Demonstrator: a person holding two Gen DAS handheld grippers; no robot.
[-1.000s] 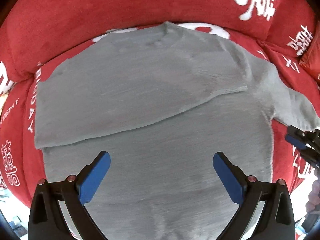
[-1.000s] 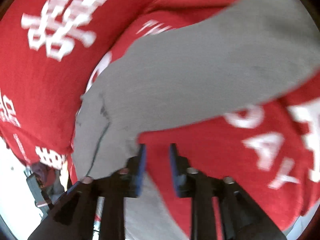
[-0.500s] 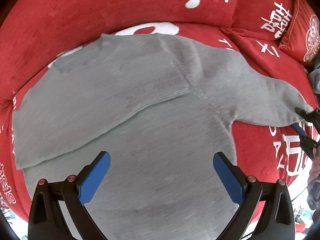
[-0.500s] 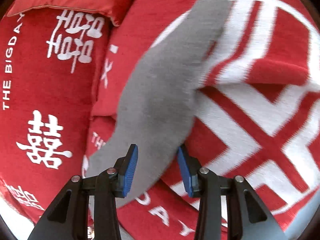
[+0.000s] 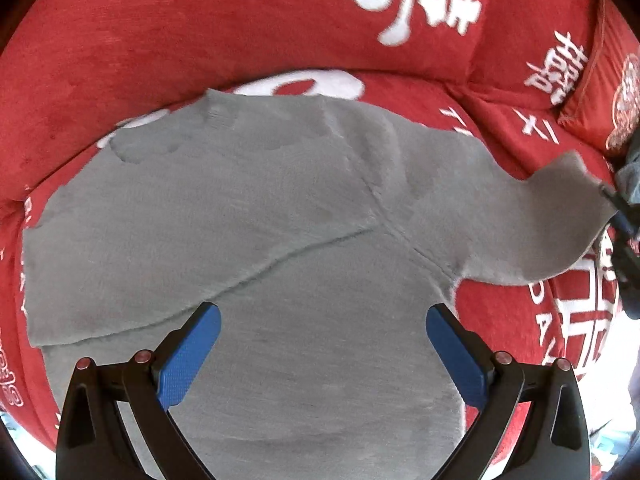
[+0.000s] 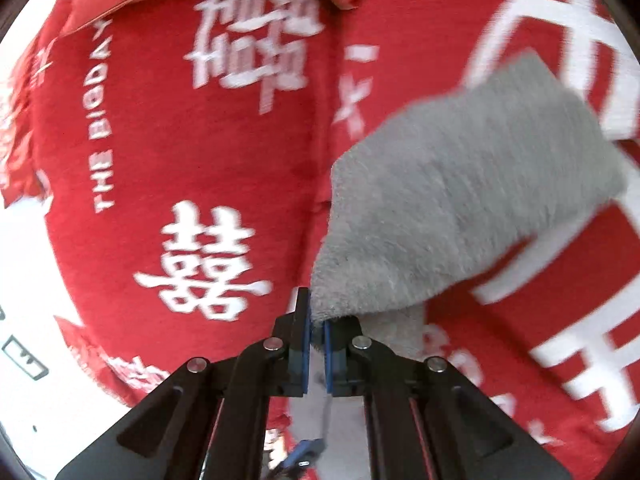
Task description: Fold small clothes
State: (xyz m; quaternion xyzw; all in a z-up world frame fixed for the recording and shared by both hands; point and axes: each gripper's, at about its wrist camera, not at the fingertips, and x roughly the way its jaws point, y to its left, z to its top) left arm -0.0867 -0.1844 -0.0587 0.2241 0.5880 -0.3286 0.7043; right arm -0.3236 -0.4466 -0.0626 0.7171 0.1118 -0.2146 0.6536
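While left tongs gape above grey sweater, right tongs pinch its sleeve end.

surface: red sofa, white lettering | on it: grey sweater spread flat | red cushion

1. "THE BIGDAY" in white capitals, running sideways, stands on the red cover at about 9 o'clock in the right wrist view.
2. White double-happiness characters stand on the same cover at about 7 o'clock and 11 o'clock of that view.
3. More white Chinese characters stand on the red backrest at about 1 o'clock in the left wrist view; the rest is cut off or blurred.
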